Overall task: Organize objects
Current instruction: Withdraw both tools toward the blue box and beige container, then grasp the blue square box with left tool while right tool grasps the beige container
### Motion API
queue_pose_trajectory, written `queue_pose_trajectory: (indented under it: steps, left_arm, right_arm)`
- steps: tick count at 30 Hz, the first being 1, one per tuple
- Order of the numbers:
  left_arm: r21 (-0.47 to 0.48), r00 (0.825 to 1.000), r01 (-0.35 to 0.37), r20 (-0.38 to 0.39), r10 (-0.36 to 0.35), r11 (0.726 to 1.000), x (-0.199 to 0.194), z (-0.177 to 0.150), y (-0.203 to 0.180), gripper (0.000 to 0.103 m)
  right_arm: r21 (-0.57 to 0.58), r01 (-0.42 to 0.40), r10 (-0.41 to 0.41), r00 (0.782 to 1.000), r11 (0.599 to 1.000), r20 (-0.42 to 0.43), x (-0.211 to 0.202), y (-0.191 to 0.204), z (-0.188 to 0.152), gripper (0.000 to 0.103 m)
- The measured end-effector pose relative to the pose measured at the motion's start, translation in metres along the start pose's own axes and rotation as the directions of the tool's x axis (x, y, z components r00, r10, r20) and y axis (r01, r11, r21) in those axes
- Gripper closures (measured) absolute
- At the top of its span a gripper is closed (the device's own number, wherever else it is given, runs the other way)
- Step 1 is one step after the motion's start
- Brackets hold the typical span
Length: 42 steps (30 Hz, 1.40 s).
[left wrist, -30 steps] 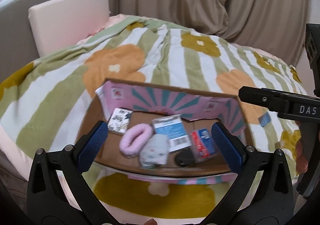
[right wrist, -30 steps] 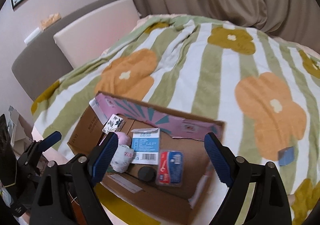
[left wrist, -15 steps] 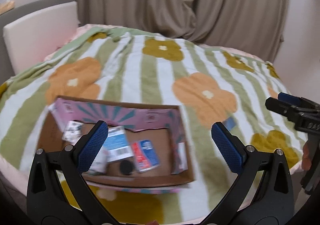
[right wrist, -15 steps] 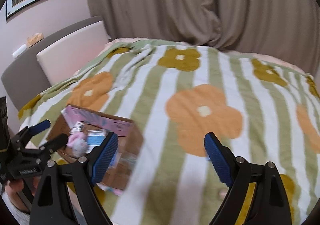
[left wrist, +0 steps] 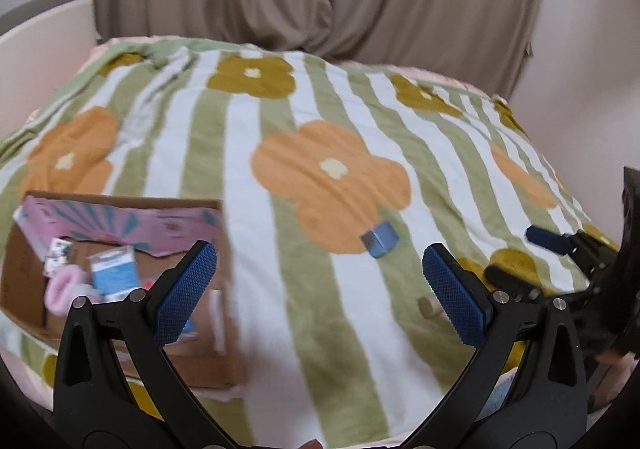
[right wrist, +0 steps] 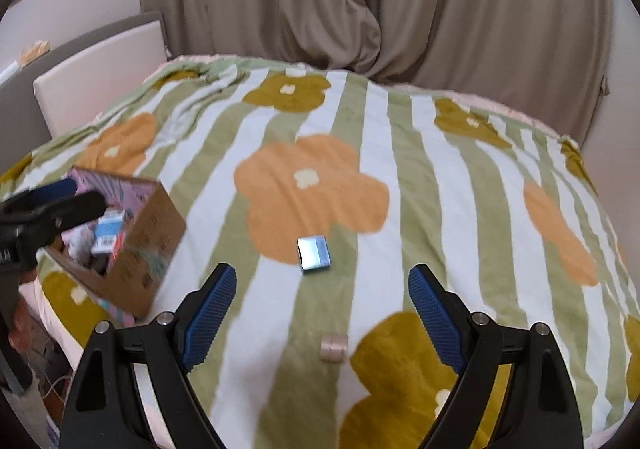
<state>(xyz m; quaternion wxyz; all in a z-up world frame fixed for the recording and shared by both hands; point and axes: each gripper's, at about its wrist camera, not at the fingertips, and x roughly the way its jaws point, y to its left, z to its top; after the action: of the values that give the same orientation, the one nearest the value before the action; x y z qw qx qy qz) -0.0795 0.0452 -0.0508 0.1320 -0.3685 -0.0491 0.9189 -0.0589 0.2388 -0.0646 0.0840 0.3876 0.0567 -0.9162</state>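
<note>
A cardboard box [left wrist: 192, 365] with a pink printed flap lies on the flowered blanket at the left, holding several small items; the right wrist view shows the same box [right wrist: 148, 249] at its left edge. A small blue-grey box [left wrist: 380, 238] [right wrist: 314, 253] lies on the blanket beside an orange flower. Nearer me lies a short beige cylinder [left wrist: 429, 306] [right wrist: 333, 347]. My left gripper [left wrist: 320, 289] stands open and empty, with the box at its left finger. My right gripper [right wrist: 322, 309] is open and empty, just short of the blue-grey box, with the cylinder between its fingers' line.
The blanket [right wrist: 400, 189] covers a bed with a padded headboard [right wrist: 92, 81] at the left and beige curtains [right wrist: 360, 1] behind. The bed's near edge drops off at the bottom left, with clutter on the floor there.
Both grippers have swung to the right, away from the cardboard box. The box slid to the left of both views, and the blue-grey box and beige cylinder came toward the centre.
</note>
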Motion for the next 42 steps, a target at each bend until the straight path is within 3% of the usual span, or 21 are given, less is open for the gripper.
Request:
queue_pose_trajectory:
  steps: [7, 14, 22, 27, 34, 42]
  left_arm:
    - [0.057, 0.998, 0.035, -0.059, -0.031, 0.998, 0.049, -0.012, -0.038, 0.0]
    - [0.102, 0.993, 0.061, -0.105, -0.05, 0.993, 0.104, -0.017, -0.072, 0.0]
    - [0.112, 0.989, 0.082, -0.133, -0.067, 0.99, 0.157, -0.023, -0.087, 0.001]
    - [0.097, 0.986, 0.086, -0.15, -0.071, 0.992, 0.189, -0.026, -0.092, 0.007]
    - [0.063, 0.984, 0.085, -0.163, -0.074, 0.994, 0.222, -0.029, -0.092, 0.02]
    - [0.05, 0.982, 0.087, -0.175, -0.077, 0.995, 0.241, -0.033, -0.091, 0.033]
  right_arm:
    - [-0.02, -0.043, 0.041, 0.996, 0.999, -0.075, 0.035, -0.019, -0.037, 0.017]
    - [-0.091, -0.068, 0.059, 0.994, 0.994, -0.092, 0.061, -0.024, -0.056, 0.017]
    - [-0.113, -0.121, 0.108, 0.987, 0.986, -0.122, 0.089, -0.028, -0.072, 0.017]
    - [-0.136, -0.129, 0.109, 0.984, 0.982, -0.143, 0.104, -0.026, -0.081, 0.018]
    - [-0.146, -0.175, 0.149, 0.973, 0.974, -0.177, 0.124, -0.024, -0.09, 0.032]
    - [-0.131, -0.175, 0.151, 0.973, 0.976, -0.175, 0.127, -0.026, -0.094, 0.047]
